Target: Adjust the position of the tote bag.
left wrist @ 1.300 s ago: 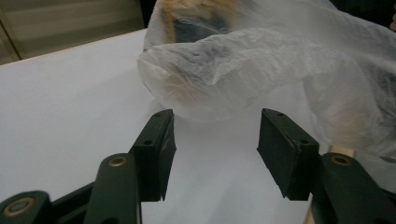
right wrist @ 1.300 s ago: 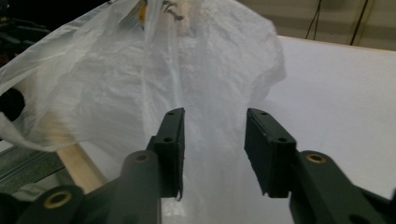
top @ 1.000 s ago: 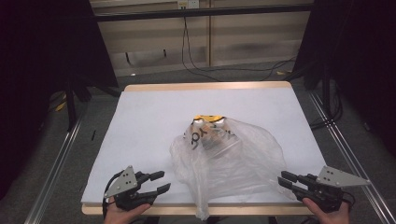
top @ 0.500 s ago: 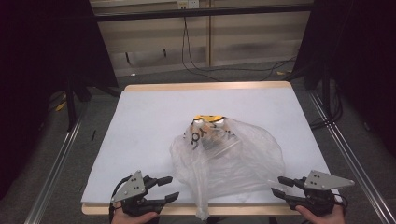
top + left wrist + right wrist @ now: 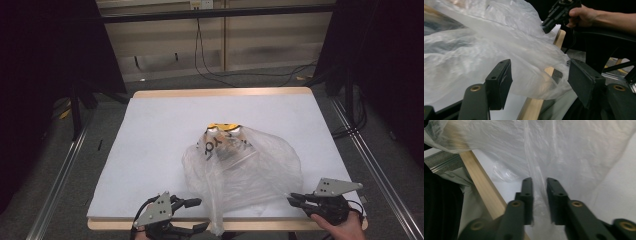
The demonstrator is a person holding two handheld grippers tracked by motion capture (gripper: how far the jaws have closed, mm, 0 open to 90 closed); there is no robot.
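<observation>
Both grippers have dropped back toward the near table edge since the earlier frame. Left gripper (image 5: 196, 215) sits spread wide beside the hanging tail of the clear crumpled plastic bag (image 5: 245, 167). Right gripper (image 5: 296, 199) has its jaws narrowly apart around a bag fold at the right edge; grip unclear. Bag lies mid-table on the white tabletop (image 5: 150, 140), holding a yellow-and-white printed item (image 5: 223, 131), only partly visible.

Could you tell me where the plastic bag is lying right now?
In the high view, the plastic bag lies at the table's near middle, its tail overhanging the front edge.
</observation>
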